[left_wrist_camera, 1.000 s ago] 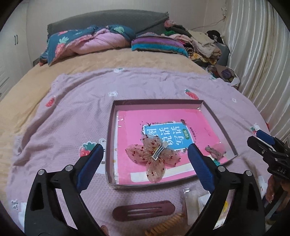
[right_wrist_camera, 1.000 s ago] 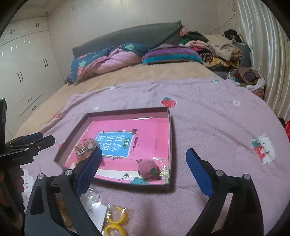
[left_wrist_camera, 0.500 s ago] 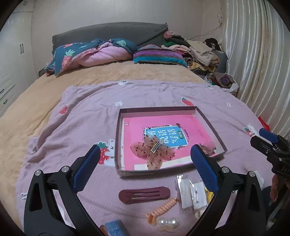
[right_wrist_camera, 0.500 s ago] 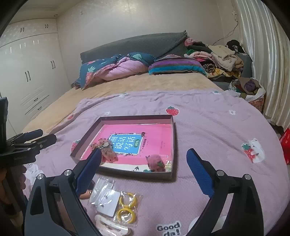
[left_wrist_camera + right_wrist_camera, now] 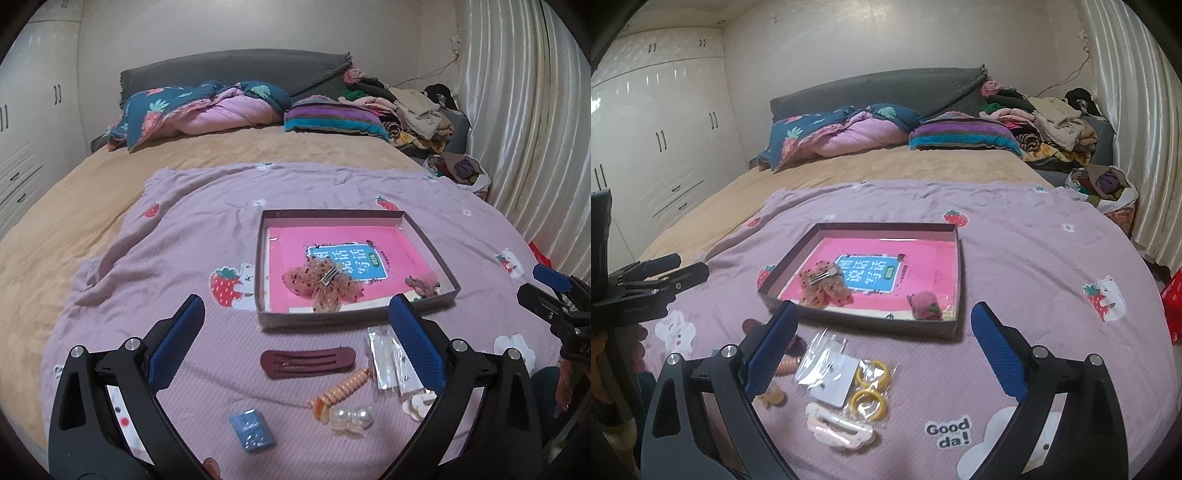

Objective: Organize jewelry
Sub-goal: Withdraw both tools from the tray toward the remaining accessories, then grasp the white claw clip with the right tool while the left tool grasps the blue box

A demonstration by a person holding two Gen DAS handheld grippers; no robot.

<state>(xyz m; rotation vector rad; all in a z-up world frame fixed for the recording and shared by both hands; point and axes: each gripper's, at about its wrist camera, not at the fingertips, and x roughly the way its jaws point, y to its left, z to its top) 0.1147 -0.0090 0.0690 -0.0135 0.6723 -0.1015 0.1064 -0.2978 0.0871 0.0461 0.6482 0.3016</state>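
A shallow dark box (image 5: 332,213) with a pink printed bottom lies on the lilac blanket. In it are a sheer pink butterfly clip (image 5: 321,284) and a fuzzy pink strawberry clip (image 5: 423,282). My left gripper (image 5: 295,301) hovers open and empty in front of the box, above a maroon hair clip (image 5: 308,363), an orange spiral tie (image 5: 343,389), a pearl piece (image 5: 351,417) and a blue packet (image 5: 253,430). My right gripper (image 5: 884,307) is also open and empty, over bagged yellow rings (image 5: 870,387) and a white clip (image 5: 838,424).
Clear plastic bags (image 5: 827,369) lie between the loose pieces. Each gripper shows at the edge of the other's view. Pillows, a quilt and piled clothes (image 5: 406,107) sit at the head of the bed, a curtain (image 5: 528,129) on the right and wardrobes (image 5: 646,147) on the left.
Both grippers have drawn back from the box and risen a little. The box looks smaller and the loose pieces on the blanket have come into view.
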